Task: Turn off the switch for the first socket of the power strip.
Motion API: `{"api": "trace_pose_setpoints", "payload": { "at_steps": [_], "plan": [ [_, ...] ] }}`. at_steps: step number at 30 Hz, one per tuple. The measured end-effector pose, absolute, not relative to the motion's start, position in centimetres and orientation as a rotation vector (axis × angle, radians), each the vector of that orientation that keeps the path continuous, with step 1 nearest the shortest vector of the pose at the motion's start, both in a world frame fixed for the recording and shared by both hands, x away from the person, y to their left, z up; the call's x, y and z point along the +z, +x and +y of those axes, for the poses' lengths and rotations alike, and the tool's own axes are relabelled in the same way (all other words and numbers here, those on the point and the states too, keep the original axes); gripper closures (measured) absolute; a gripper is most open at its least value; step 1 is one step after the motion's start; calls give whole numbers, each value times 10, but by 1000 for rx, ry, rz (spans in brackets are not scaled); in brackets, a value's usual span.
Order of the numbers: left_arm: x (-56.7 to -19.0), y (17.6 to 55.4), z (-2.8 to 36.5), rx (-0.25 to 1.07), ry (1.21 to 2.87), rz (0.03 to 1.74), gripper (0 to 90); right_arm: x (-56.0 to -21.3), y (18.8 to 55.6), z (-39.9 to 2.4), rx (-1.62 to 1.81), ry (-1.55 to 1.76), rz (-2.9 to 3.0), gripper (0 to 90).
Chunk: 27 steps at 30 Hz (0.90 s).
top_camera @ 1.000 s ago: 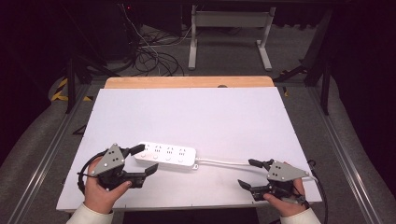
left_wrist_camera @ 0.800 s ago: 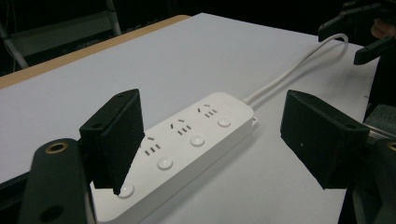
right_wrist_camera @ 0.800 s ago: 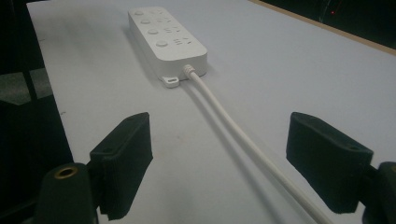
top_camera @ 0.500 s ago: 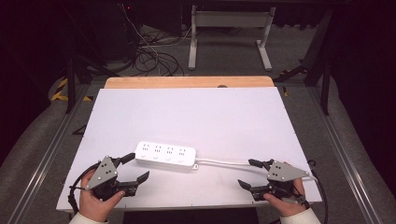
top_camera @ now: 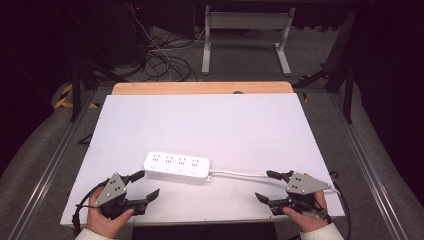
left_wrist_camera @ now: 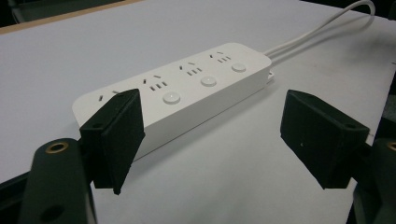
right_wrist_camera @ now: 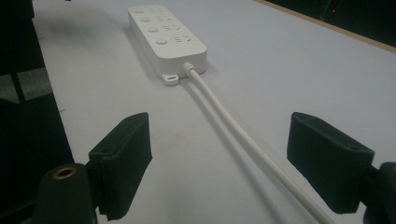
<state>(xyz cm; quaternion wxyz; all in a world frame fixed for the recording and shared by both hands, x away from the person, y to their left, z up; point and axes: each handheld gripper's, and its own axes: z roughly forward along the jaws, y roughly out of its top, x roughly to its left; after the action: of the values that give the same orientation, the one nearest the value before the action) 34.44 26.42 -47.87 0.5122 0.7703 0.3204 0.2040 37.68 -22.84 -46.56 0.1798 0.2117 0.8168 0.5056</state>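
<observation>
The left gripper (top_camera: 142, 186) sits near the front left edge of the white table (top_camera: 210, 120), jaws wide apart and holding nothing. In the left gripper view its near jaw overlaps the left end of the power strip (left_wrist_camera: 182, 91), but whether it touches I cannot tell; from above there seems to be a small gap. The risk on this side, as I judge it, is a glancing push: the strip looks like smooth, light plastic on a smooth board, so a jaw that meets its end or edge off-centre would likely slide or spin it rather than catch it. A grip across the top could also press one of the round buttons.

The power strip (top_camera: 177, 165) lies flat at the front middle of the table, long side running left to right. It is white, with rounded corners, four socket sets and a button beside each.

Its white cord (top_camera: 240, 173) leaves the right end and runs toward the right gripper (top_camera: 270, 186), doubled for part of its length. That gripper is also wide open and empty, with the cord (right_wrist_camera: 243, 137) passing between its jaws on the table. Closing here and pulling would probably drag the strip sideways, and the cord could slip out of a loose pinch.
</observation>
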Motion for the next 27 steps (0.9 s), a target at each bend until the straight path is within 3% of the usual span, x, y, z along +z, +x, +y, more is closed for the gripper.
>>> {"api": "trace_pose_setpoints", "payload": {
  "at_steps": [27],
  "plan": [
    [-476, 343, 263, 516, 1849, 761, 212, -466, 377, -229, 1431, 598, 2307, 220]
  ]
}}
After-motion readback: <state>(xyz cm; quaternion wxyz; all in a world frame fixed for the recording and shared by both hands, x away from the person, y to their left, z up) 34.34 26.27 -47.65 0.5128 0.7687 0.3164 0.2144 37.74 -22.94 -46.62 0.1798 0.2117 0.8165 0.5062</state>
